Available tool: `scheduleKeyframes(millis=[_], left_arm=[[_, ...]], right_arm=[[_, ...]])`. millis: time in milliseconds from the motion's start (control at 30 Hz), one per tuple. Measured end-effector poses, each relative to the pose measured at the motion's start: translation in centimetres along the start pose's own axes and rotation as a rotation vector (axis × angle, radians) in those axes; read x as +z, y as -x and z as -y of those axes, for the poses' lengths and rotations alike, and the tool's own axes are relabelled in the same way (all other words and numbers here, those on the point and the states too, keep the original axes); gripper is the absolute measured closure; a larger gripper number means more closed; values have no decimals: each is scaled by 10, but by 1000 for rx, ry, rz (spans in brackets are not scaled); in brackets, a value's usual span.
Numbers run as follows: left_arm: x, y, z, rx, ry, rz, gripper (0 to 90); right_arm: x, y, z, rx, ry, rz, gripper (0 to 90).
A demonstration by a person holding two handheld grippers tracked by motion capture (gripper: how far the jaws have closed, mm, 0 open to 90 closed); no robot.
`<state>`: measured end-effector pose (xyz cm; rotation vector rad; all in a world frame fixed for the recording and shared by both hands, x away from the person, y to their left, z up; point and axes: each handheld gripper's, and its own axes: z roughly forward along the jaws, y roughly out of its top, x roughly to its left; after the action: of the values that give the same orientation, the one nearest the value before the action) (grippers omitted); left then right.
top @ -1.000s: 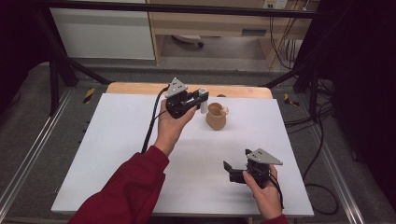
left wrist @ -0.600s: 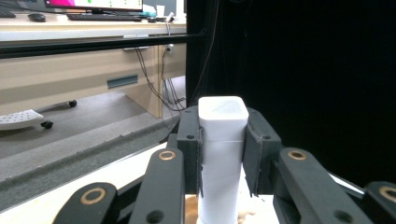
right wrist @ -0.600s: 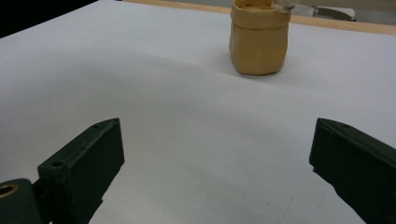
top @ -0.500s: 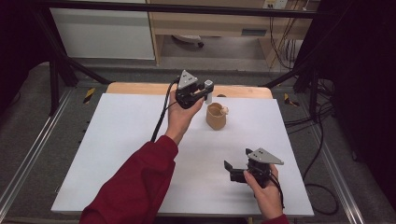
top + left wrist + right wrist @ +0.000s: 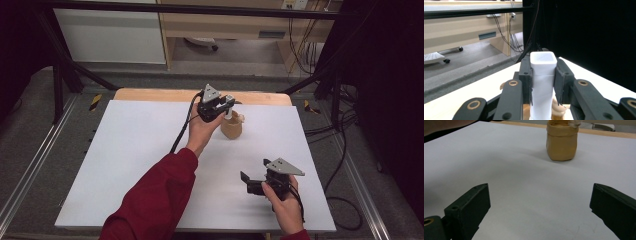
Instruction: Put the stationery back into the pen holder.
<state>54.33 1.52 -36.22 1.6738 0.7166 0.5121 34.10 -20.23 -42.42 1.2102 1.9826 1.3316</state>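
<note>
A tan fabric pouch [image 5: 232, 128] stands upright on the white table [image 5: 125, 150], far of centre. My left gripper [image 5: 228, 107] is right over the pouch's far-left rim, shut on a white square-topped bottle [image 5: 229, 115] that stands upright between the jaws. In the left gripper view the white bottle [image 5: 543, 75] is clamped between both pads of the gripper [image 5: 543, 83], and its lower end dips toward the pouch [image 5: 559, 110] below. My right gripper [image 5: 250, 183] rests near the front right, open and holding nothing. The right gripper [image 5: 540, 205] faces the pouch [image 5: 561, 142] across bare table.
A wooden strip [image 5: 150, 95] runs along the table's far edge. Black frame bars [image 5: 65, 75] stand at the left and right. Cables [image 5: 345, 200] trail on the floor to the right. A person's red sleeve [image 5: 155, 200] crosses the table's front middle.
My left gripper has carried the white bottle to the right and downward, from left of the pouch to just over it. The right gripper has stayed where it was.
</note>
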Motion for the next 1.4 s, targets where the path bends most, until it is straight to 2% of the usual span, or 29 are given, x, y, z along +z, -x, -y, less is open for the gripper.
scheduleKeyframes(millis=[200,367,567,700,767,867,933,1000,1133,1400], left_arm=[[13,-3,11,-17,-19,-21,712],[16,-4,14,-8,-33,-33,712],[18,-3,17,-15,-44,-31,712],[21,-1,21,-17,-58,-14,702],[18,1,21,-1,-60,-25,588],[11,4,16,3,-64,-49,354],[5,6,12,9,-67,-57,236],[-2,7,8,13,-63,-57,154],[-17,8,3,7,-62,-49,79],[-47,11,6,-2,-73,-30,62]], right_arm=[[-1,1,0,4,2,-3,35],[-1,2,0,8,2,-6,35],[-1,1,0,7,4,-5,34],[-1,2,0,9,2,-6,33],[-1,2,0,12,-2,-8,33],[-1,2,0,10,-2,-8,32],[-1,1,0,9,-2,-7,31],[-1,1,-1,8,-3,-6,30],[-2,2,-1,8,-1,1,28],[-2,1,-1,12,-9,2,23]])
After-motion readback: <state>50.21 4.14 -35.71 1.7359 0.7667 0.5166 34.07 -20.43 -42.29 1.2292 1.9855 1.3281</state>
